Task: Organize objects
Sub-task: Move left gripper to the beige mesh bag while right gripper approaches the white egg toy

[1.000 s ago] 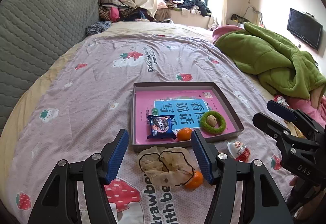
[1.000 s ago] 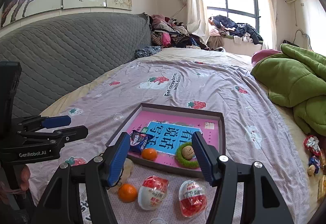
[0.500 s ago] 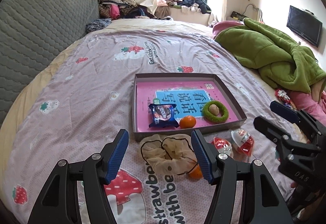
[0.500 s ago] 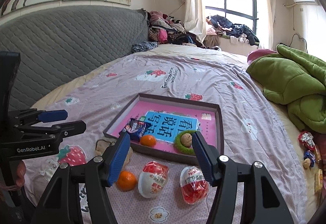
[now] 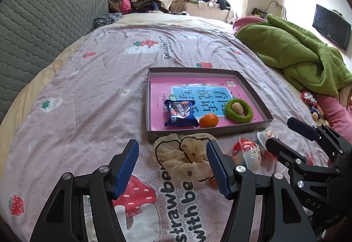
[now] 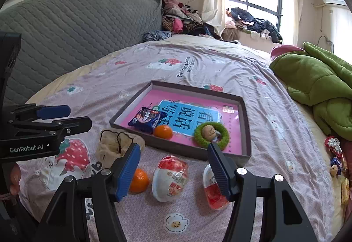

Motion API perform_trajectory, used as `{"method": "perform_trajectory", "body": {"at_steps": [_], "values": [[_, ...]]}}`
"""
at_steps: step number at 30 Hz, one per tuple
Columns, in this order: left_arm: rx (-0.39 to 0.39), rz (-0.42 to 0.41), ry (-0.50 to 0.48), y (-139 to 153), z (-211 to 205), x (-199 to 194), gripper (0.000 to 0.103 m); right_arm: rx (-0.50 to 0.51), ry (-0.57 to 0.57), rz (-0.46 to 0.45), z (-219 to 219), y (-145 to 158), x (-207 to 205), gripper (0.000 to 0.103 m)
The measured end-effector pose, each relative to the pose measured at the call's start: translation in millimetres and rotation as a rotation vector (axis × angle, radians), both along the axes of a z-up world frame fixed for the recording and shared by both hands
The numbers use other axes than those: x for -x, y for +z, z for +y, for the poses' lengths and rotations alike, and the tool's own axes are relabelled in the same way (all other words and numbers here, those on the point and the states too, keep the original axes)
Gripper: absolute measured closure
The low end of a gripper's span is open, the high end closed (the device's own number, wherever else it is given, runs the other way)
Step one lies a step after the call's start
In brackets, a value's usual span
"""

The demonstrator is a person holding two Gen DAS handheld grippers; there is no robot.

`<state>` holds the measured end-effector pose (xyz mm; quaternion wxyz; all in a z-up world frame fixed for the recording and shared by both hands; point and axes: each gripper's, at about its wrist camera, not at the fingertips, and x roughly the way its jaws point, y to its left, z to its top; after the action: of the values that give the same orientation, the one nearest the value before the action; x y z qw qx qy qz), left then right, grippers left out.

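Nearest the right gripper (image 6: 173, 167), whose blue jaws stand spread and empty, the white egg-shaped packet (image 6: 170, 178) lies just ahead between them, long axis pointing toward the shallow box (image 6: 246, 129), with a loose orange (image 6: 138, 180) on its left and a second egg packet (image 6: 214, 187) on its right. The left gripper (image 5: 172, 166), equally spread and empty, frames the beige scrunchie (image 5: 184, 159) against the box's near wall. Compared with a second ago, both grippers sit lower and nearer these things; nothing on the bedspread has shifted.
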<state>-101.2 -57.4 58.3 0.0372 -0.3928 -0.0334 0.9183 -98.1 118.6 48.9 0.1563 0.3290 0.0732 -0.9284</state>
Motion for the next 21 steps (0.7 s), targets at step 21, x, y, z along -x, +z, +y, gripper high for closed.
{"method": "perform_trajectory", "body": {"at_steps": [21], "values": [[-0.003, -0.08, 0.01, -34, -2, 17, 0.037, -0.061, -0.006, -0.043, -8, -26, 2, 0.04]]}}
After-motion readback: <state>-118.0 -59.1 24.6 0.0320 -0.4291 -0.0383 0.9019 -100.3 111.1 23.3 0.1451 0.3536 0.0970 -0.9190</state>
